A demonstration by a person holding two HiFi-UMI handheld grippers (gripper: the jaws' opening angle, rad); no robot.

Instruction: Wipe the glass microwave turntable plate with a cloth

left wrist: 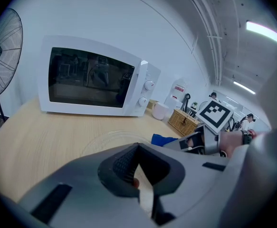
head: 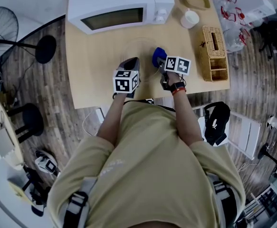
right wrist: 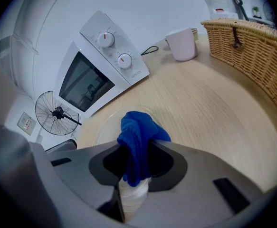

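Note:
The clear glass turntable plate (head: 141, 48) lies flat on the wooden table (head: 86, 80) in front of the microwave (head: 119, 6); it is faint in every view. My right gripper (head: 161, 63) is over the plate's right side, shut on a bunched blue cloth (head: 158, 56). In the right gripper view the cloth (right wrist: 138, 137) sticks up out of the gripper (right wrist: 136, 152), with the plate (right wrist: 105, 126) beyond it. My left gripper (head: 130, 61) is at the plate's near left rim with its jaws together. In the left gripper view this gripper (left wrist: 138, 148) hides the near rim of the plate (left wrist: 109, 139).
A white cup (head: 190, 18), a yellow dish (head: 197, 0) and a wicker basket (head: 213, 51) stand along the table's right side. A fan (left wrist: 0, 56) stands left of the table. Round stools (head: 31, 118) and a black bag (head: 217, 122) are on the floor.

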